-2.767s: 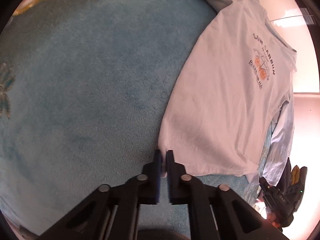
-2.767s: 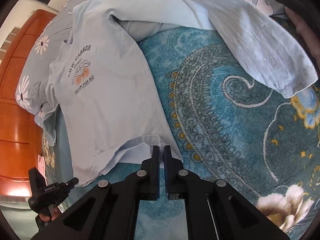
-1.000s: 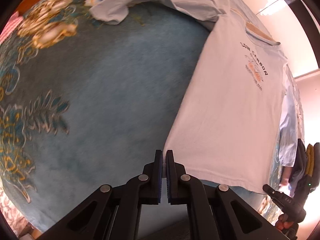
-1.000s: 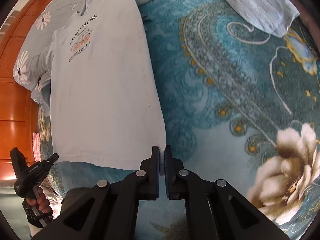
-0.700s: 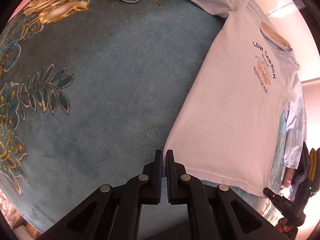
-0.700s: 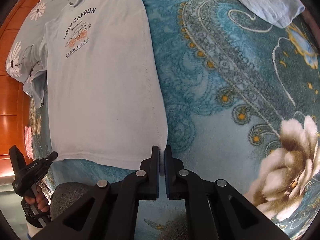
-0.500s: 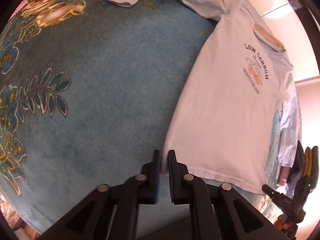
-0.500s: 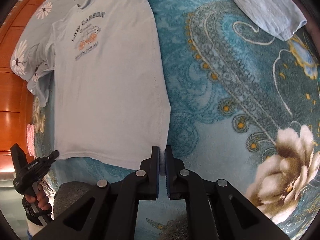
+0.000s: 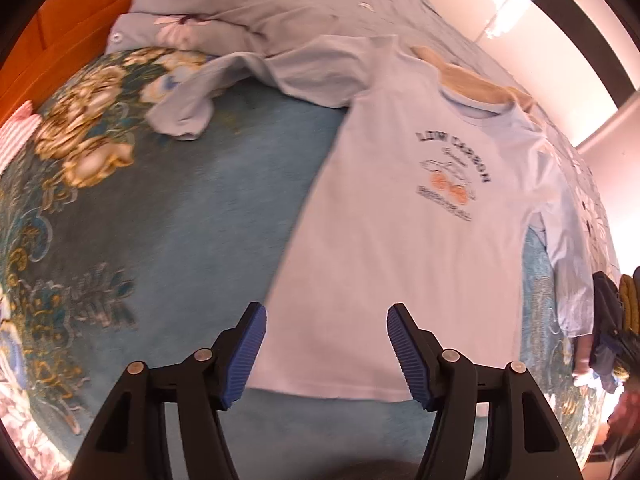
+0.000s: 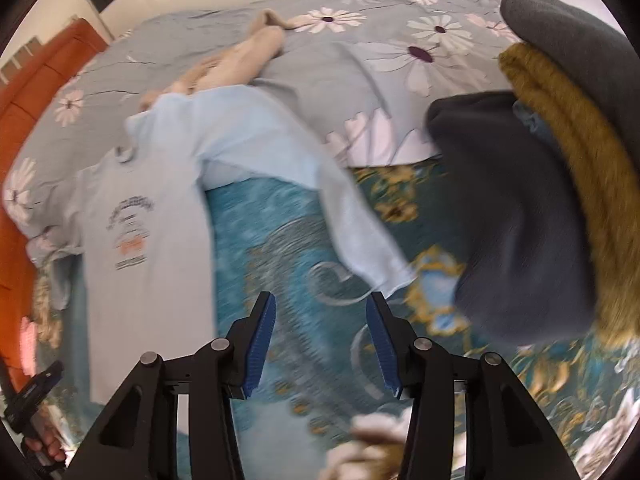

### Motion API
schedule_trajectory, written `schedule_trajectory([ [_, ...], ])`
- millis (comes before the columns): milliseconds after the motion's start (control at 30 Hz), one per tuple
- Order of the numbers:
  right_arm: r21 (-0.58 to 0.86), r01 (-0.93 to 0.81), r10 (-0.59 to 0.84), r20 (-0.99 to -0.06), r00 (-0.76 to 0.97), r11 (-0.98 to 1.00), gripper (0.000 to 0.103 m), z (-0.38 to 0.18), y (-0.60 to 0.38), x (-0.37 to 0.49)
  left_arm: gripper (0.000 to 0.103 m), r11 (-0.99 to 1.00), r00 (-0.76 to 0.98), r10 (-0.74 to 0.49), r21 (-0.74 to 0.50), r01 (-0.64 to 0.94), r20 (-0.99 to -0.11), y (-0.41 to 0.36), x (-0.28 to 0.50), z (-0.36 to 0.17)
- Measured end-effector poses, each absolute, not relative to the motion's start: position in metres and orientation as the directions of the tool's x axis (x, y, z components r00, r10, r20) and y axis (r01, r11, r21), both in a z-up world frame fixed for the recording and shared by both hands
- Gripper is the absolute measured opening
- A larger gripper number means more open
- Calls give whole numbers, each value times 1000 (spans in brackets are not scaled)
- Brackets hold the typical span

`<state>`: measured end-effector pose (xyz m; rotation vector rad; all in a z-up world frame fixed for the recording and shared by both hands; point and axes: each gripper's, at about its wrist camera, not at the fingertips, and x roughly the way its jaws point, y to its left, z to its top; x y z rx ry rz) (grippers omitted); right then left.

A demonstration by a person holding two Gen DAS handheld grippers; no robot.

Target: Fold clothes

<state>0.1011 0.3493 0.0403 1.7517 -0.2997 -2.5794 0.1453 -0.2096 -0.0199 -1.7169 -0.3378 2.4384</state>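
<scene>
A pale blue T-shirt (image 9: pixel 404 248) with a dark "LOW CARBON" print lies flat, front up, on a teal patterned blanket (image 9: pixel 180 240). My left gripper (image 9: pixel 326 352) hovers above the shirt's bottom left hem, its jaws opening, with nothing pressed between the blue pads (image 9: pixel 244 354). In the right wrist view the same T-shirt (image 10: pixel 148 264) lies at the left. My right gripper (image 10: pixel 320 346) hangs over the bare blanket (image 10: pixel 280 248) to the right of it, jaws opening and empty.
A light blue long-sleeved garment (image 10: pixel 280 152) lies beside the T-shirt, with a beige garment (image 10: pixel 240 60) behind it. Folded dark grey and mustard clothes (image 10: pixel 560 168) are stacked at the right. A floral grey bedsheet (image 10: pixel 360 40) and orange wooden furniture (image 9: pixel 60 32) lie beyond.
Both grippers have let go of the T-shirt's bottom corners and opened. Both have risen and tilted up, so more of the bed shows. The T-shirt now lies flat.
</scene>
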Motion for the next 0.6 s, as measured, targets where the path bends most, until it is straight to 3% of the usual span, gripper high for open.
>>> schedule_trajectory([
  [200, 69, -57, -50, -958, -283, -996, 49, 11, 361, 51, 67, -961, -292, 270, -278, -16, -918, -178, 140, -32],
  [400, 75, 34, -81, -972, -222, -997, 48, -8, 357, 48, 68, -953, -278, 296, -301, -26, -914, -167, 135, -37],
  [467, 69, 37, -76, -977, -200, -997, 36, -9, 357, 50, 67, -950, -279, 306, -311, -28, -910, -169, 135, -37],
  [533, 66, 36, -71, -982, -178, -997, 2, -9, 357, 52, 68, -949, -279, 309, -313, -31, -909, -172, 136, -37],
  [600, 67, 43, -73, -985, -156, -997, 2, -7, 357, 54, 67, -946, -280, 317, -325, -21, -906, -176, 136, -38],
])
